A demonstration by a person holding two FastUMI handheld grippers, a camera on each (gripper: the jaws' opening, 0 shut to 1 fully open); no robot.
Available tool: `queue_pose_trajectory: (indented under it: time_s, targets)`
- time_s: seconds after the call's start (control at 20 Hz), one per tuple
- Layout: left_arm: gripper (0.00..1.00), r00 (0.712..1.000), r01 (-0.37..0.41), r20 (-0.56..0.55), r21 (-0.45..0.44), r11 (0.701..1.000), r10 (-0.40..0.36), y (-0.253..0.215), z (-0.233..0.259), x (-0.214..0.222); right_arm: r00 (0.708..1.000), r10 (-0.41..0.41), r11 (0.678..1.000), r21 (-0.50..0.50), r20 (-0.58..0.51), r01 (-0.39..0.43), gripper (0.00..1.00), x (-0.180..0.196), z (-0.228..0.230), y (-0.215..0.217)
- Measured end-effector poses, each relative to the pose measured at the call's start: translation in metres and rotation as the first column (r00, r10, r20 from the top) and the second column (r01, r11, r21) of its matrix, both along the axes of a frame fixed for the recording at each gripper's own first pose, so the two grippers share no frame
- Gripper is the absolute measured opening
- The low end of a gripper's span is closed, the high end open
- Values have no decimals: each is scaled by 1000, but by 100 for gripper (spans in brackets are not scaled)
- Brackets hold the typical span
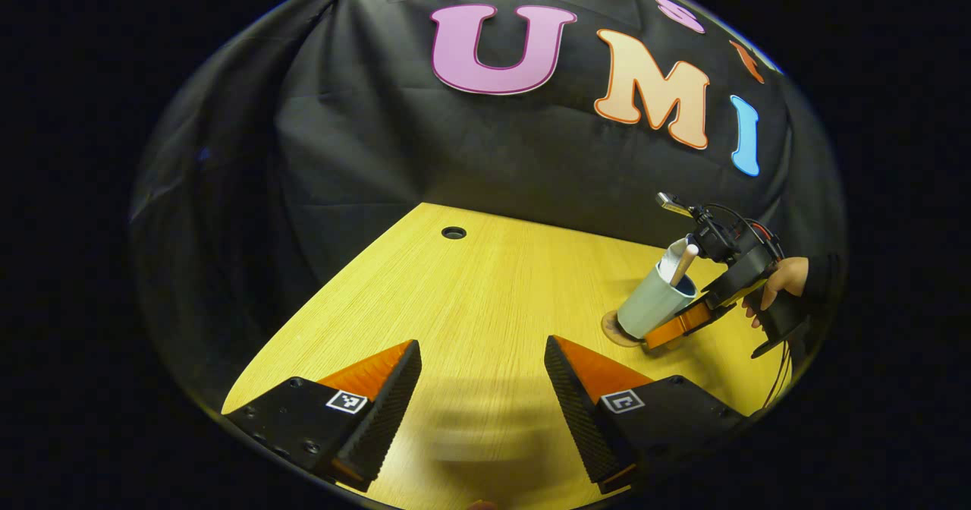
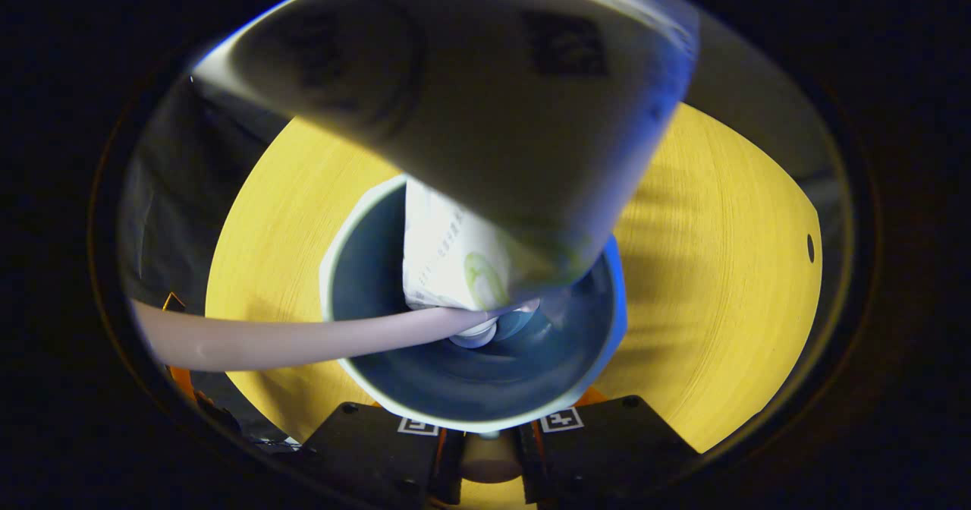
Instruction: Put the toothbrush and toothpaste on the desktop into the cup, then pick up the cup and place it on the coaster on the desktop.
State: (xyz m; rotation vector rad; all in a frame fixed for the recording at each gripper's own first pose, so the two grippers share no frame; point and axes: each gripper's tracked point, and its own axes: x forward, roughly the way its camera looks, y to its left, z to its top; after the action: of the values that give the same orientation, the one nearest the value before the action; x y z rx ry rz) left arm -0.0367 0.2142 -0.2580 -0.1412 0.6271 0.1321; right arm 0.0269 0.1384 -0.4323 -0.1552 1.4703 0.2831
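The right gripper (image 1: pixel 671 328) holds the pale grey-green cylindrical cup (image 1: pixel 654 303), with its two fingers closed on the cup's wall. The cup is tilted, and its base touches the round brown coaster (image 1: pixel 616 334) on the yellow wooden desktop (image 1: pixel 485 297). A hand (image 1: pixel 777 282) holds this gripper near the right edge of the desktop. Inside the cup stand the white toothpaste tube (image 2: pixel 455 259) and the pale pink toothbrush (image 2: pixel 303 339), both leaning out over the rim. The left gripper (image 1: pixel 482 388) is wide open above the bare desktop, well apart from the cup.
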Motion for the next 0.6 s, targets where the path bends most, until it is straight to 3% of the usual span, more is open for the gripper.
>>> queue_pose_trajectory:
  time_s: [0.3,0.35,0.6]
  targets:
    - [95,1000,-16,1,-2,1000,16,5,-1,-1,999,35,999,-24,-7,-35,39,-7,9,9]
    - [95,1000,-13,2,-1,1000,13,3,0,-1,999,41,999,-24,4,-41,31,-6,14,7]
    - [95,999,24,28,12,1000,-24,-15,11,12,991,71,997,-11,110,-70,92,-3,45,3]
